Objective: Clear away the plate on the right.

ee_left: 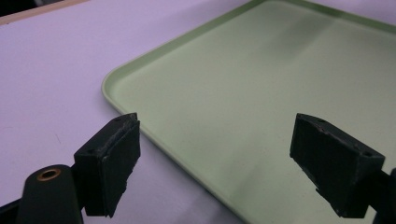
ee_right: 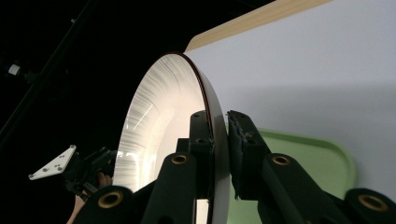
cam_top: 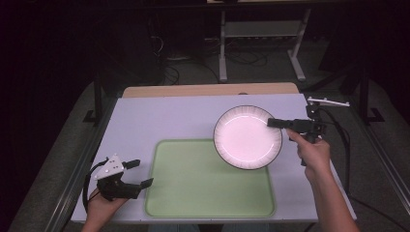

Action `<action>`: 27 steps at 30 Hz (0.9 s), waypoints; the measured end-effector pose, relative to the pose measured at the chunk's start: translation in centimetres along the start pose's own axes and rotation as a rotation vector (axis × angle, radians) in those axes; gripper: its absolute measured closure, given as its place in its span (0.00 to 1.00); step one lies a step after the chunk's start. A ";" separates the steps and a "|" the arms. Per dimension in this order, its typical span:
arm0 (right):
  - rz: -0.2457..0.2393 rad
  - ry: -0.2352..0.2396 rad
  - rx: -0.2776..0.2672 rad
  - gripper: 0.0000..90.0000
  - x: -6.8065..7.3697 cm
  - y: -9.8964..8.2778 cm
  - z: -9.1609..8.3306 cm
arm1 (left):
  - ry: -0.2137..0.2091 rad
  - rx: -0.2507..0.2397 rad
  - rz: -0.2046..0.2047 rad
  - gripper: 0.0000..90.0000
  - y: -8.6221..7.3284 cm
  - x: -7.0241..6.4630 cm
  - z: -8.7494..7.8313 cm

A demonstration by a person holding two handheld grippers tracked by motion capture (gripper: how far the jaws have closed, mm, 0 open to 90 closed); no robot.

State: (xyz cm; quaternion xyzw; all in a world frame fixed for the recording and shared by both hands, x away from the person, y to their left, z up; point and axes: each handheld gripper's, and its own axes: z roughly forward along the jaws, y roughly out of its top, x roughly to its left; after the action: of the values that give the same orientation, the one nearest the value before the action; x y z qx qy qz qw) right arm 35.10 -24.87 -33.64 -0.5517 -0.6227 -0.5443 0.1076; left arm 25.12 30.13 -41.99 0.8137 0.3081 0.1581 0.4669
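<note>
Left gripper (cam_top: 136, 173) sits at the table's seven o'clock corner, jaws spread wide with nothing between them, just beside the green tray (cam_top: 193, 193). Over at three o'clock, the right gripper (cam_top: 273, 123) is clamped tight on the rim of the white plate (cam_top: 244, 137), which hangs above the tray's two o'clock corner.

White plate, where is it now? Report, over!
Right tool clamps round white plate by its rim, above green tray. Left tool open, empty. Nothing in the way.
</note>
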 end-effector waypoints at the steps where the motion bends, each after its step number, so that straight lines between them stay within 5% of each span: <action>1: 0.000 0.000 0.000 0.89 0.0 0.0 0.0 | 0.000 -0.001 0.000 0.18 0.0 0.0 0.0; 9: -0.002 0.012 0.041 0.89 0.6 -1.2 3.6 | -0.001 0.000 0.001 0.18 0.0 0.0 0.0; 27: -0.006 -0.035 0.088 0.88 0.3 -3.8 8.3 | -0.004 0.000 0.001 0.18 0.0 0.0 0.1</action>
State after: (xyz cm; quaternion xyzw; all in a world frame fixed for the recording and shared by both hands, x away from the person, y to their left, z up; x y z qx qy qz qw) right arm 35.79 -17.34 -38.73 -0.5539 -0.6497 -0.5068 0.1191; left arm 25.18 30.10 -42.00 0.8142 0.3069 0.1567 0.4673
